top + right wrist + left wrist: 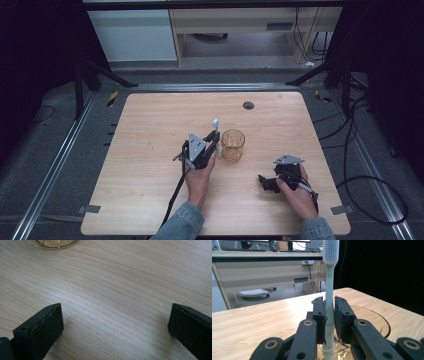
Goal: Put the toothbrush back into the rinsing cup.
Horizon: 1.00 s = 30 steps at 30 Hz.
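toothbrush [215, 126] upright just left of cup [233, 145], on table [150, 130]

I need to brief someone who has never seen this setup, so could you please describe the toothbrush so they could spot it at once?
Start at the light wooden table and find the amber see-through glass cup near its middle. Just left of the cup, the left gripper is shut on a pale grey-green toothbrush. It stands upright, white bristled head on top: the one slim, pale thing there.

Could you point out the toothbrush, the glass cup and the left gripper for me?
toothbrush [329, 277]: left gripper view, on its handle.
cup [233, 145]: high view, on its wall.
left gripper [329, 315]: left gripper view, between its fingertips.
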Motion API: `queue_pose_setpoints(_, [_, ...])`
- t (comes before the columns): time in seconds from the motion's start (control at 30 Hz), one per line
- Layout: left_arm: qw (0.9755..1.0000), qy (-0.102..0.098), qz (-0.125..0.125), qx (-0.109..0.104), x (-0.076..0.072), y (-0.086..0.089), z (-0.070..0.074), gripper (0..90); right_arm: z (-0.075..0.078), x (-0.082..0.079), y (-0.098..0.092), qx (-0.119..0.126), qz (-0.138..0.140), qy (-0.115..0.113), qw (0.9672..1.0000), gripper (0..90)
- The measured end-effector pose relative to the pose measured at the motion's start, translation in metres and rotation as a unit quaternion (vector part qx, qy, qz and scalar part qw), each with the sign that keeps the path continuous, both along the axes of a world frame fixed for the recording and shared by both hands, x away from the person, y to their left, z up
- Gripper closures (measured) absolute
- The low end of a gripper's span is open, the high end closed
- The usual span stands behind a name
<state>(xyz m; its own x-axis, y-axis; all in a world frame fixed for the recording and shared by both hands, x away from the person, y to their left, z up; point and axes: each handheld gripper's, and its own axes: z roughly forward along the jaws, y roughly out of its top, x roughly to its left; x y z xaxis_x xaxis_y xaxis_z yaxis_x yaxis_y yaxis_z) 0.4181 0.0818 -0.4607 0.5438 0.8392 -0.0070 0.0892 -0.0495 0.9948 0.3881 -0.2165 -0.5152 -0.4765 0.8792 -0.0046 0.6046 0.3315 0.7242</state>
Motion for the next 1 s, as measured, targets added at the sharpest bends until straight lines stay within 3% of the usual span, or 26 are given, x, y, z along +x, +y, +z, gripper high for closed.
queue_pose_setpoints(1.0, [0.9997, 0.016, -0.003, 0.018, -0.0014, 0.0011, -0.0066, 78.9, 0.0, 0.0, 0.0, 0.0, 0.0, 0.0, 1.0, 0.4])
